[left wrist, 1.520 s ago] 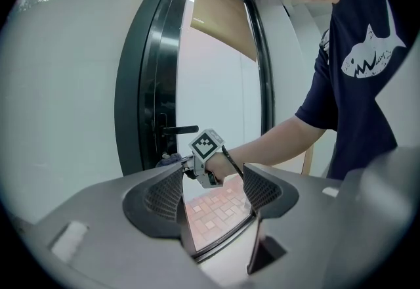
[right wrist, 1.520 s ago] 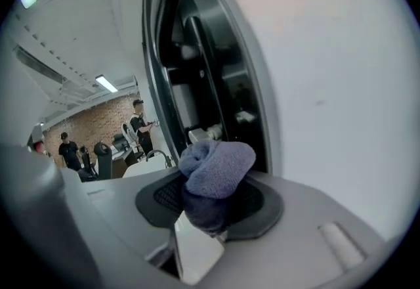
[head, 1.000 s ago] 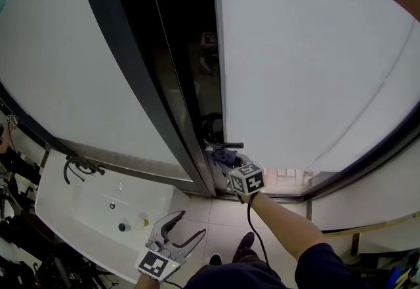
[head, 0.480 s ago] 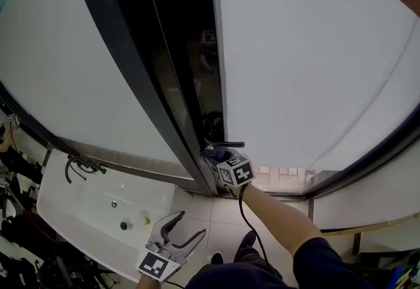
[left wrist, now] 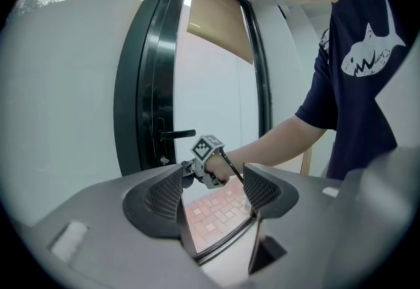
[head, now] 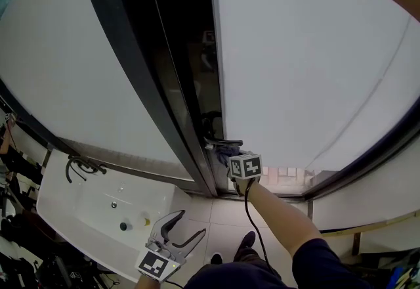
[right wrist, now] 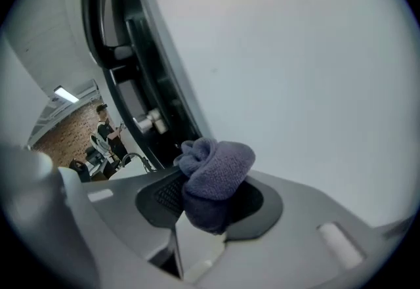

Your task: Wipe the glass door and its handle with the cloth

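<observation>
Two grippers are in play, but only the right gripper (right wrist: 210,201) matters for the next move. Its jaws are clamped on a bunched purple-grey cloth (right wrist: 216,173), which bulges out past the tips. The wad sits at the edge of the glass door (head: 315,71), close to where the pale pane meets the dark door frame (head: 141,77). Whether the cloth presses on the glass or stops just short of it cannot be told.

The door handle (left wrist: 177,133) is a dark lever whose long axis is level, running out from the frame across the face of the door. In the left gripper view it lies just above the right gripper and a little toward the frame. From the head view it shows as a short dark bar right beside the cloth, on the far side from the marker cube. Reaching it therefore looks like a short lift toward the frame, followed by strokes along the lever's length rather than across it.

The left gripper (head: 188,224) hangs low, well apart from the door and near a white washbasin (head: 72,205). Its jaws are spread wide with nothing between them. The right hand is by far the nearer one.
</observation>
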### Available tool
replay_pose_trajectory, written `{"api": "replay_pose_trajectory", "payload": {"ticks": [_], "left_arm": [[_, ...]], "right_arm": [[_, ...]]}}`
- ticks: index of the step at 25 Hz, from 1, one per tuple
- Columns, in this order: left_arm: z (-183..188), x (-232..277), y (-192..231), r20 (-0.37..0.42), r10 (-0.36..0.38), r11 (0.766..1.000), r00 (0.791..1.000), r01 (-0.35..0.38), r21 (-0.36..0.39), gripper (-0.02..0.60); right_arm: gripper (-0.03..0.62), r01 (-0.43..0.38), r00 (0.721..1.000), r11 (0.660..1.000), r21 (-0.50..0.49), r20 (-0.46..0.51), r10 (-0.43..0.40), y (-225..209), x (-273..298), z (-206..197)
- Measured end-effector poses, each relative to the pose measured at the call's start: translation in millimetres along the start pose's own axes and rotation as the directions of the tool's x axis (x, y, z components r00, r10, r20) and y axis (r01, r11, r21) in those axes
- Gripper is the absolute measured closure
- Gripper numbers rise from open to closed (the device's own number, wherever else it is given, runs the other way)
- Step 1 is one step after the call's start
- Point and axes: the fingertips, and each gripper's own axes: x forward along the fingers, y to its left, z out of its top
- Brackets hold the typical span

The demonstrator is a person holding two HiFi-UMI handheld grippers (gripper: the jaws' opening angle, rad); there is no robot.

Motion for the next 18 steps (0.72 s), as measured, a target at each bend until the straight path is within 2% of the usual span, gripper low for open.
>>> {"api": "replay_pose_trajectory", "payload": {"ticks": [4, 8, 13, 18], "left_arm": [[0, -8, -2, -0.004, 0.003, 1.0, 1.0, -0.003, 0.004, 0.296], [4, -16, -5, 0.008, -0.008, 1.0, 1.0, 0.008, 0.017, 0.296], [11, -29, -13, 0.034, -0.041, 0.998, 0.999, 0.04, 0.042, 0.296], [16, -49, -28, 0.061, -0.098, 0.993, 0.993, 0.094, 0.075, 0.296]], "right_arm": [[0.445, 0.029, 1.0, 0.999, 0.021, 0.008, -0.029, -22, -19, -12], [0.444, 0.012, 0.998, 0.999, 0.042, 0.063, -0.015, -21, -54, -20], [0.444, -0.018, 0.986, 0.999, -0.028, 0.167, 0.022, 8, -121, -17], [0.444, -0.038, 0.951, 0.995, -0.088, 0.302, 0.063, 57, -214, -10]]}}
